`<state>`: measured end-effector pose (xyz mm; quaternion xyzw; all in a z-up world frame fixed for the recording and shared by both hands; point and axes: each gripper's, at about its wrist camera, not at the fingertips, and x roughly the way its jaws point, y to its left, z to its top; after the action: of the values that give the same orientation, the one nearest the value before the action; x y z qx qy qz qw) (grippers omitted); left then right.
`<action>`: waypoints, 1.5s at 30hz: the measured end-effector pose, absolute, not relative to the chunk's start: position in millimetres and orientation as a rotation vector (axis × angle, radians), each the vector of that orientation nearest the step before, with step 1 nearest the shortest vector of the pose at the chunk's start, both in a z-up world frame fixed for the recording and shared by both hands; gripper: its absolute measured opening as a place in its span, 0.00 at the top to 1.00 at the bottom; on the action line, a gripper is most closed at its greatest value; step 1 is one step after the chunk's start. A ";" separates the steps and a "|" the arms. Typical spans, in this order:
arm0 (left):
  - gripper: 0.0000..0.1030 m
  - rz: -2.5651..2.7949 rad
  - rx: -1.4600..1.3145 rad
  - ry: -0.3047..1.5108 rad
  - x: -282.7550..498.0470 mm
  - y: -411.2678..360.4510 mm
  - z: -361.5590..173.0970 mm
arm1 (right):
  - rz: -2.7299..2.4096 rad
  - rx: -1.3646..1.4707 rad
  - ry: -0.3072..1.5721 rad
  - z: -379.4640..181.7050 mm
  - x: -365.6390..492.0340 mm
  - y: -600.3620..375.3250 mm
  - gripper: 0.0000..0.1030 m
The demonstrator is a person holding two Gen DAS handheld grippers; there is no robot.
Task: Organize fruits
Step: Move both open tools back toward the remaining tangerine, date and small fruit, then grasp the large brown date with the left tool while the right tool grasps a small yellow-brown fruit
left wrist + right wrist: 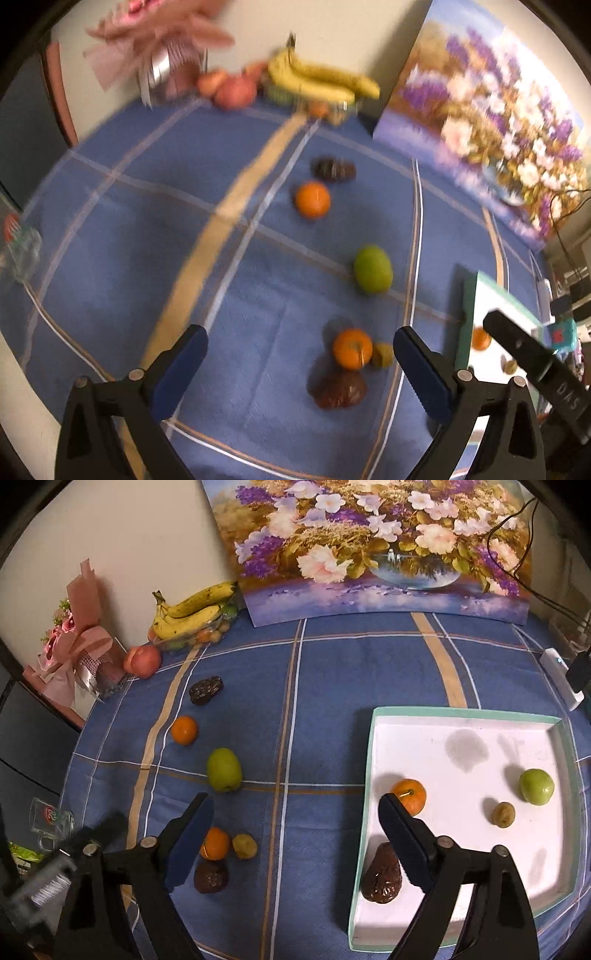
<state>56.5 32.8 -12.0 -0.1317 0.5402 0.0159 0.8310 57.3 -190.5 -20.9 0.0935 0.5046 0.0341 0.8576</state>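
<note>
Loose fruit lies on the blue checked tablecloth [325,686]: a dark date [205,690], an orange [184,730], a green fruit [224,770], then a cluster of an orange [215,843], a small yellow-green fruit [244,846] and a dark date [210,877]. The white tray [373,734] holds an orange [412,794], a date [380,878], a small brown fruit [503,814] and a green fruit [536,786]. My left gripper [301,345] is open above the cluster [351,349]. My right gripper [295,814] is open and empty between cluster and tray.
A glass bowl with bananas [194,611] and small fruit stands at the back by the wall, a peach [142,660] beside it. A wrapped bouquet [79,642] is at the far left, a flower painting [376,542] leans at the back, a glass mug [50,818] at the left edge.
</note>
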 end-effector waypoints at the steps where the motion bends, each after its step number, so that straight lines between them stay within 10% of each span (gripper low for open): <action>1: 0.04 0.029 -0.293 1.175 56.1 31.0 -21.1 | 0.076 0.197 1.068 -24.5 57.6 -190.0 0.15; 6: 0.07 0.011 -0.293 1.251 54.9 22.7 -45.4 | 0.119 0.215 1.116 -45.8 64.4 -189.4 0.34; 23: 0.54 -0.110 -0.154 1.369 56.6 -29.8 -75.1 | 0.129 0.220 1.160 -61.6 69.2 -190.8 0.34; 45: 0.55 0.073 -0.436 1.202 41.9 62.7 -50.6 | 0.202 0.082 1.259 -89.7 67.3 -138.1 0.46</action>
<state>41.9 62.7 -50.6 -0.2032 0.5606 0.0343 0.8020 67.3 -138.1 -89.7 0.0382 0.5875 0.0943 0.8028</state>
